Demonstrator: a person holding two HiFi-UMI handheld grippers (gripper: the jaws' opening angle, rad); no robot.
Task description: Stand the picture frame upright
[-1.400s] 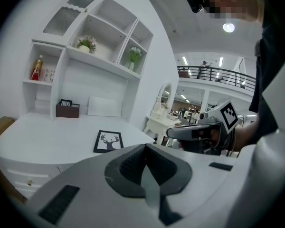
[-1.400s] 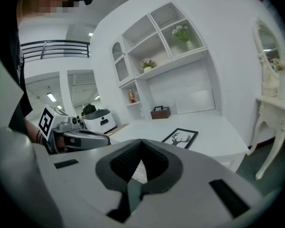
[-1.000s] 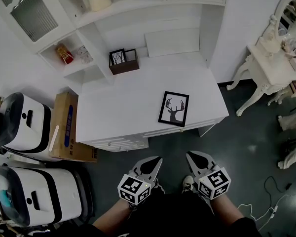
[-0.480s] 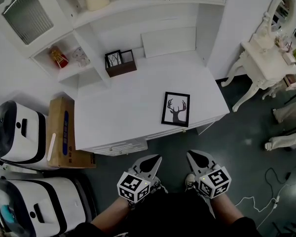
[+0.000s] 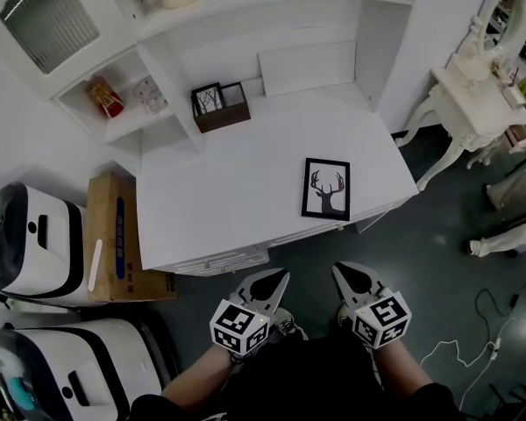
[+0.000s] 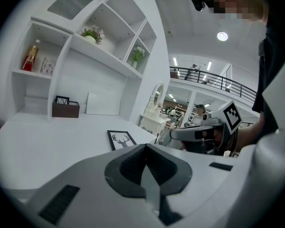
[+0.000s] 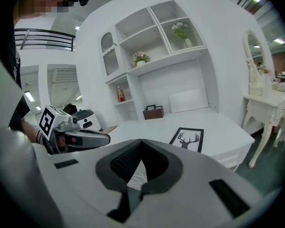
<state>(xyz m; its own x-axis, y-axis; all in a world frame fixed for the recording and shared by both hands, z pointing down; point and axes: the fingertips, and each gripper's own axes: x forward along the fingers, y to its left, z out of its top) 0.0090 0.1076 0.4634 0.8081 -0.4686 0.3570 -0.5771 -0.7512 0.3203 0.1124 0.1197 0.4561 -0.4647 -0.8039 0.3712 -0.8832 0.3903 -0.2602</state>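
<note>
Two tools, the left tool (image 5: 279, 277) and the right tool (image 5: 340, 272), have their jaws together on nothing, short of the white worktop (image 5: 219, 191). The black-framed deer picture frame (image 5: 326, 189) lies flat near the worktop's front right edge. A nudge from closed jaws could slide it off that edge, and its flat rim probably offers little to grip.

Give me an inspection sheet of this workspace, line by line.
Surface: white desk, drawers under its front edge.
Job's things: picture frame, deer print, lying flat near the desk's front right edge.
Clutter: brown box holding a small frame, at the back; white board leaning on the wall.
Grippers: left gripper and right gripper both shut, empty, short of the desk.
Cables: white cable on the floor, right.
Surroundings: cardboard box, dressing table, shelf unit.
</note>
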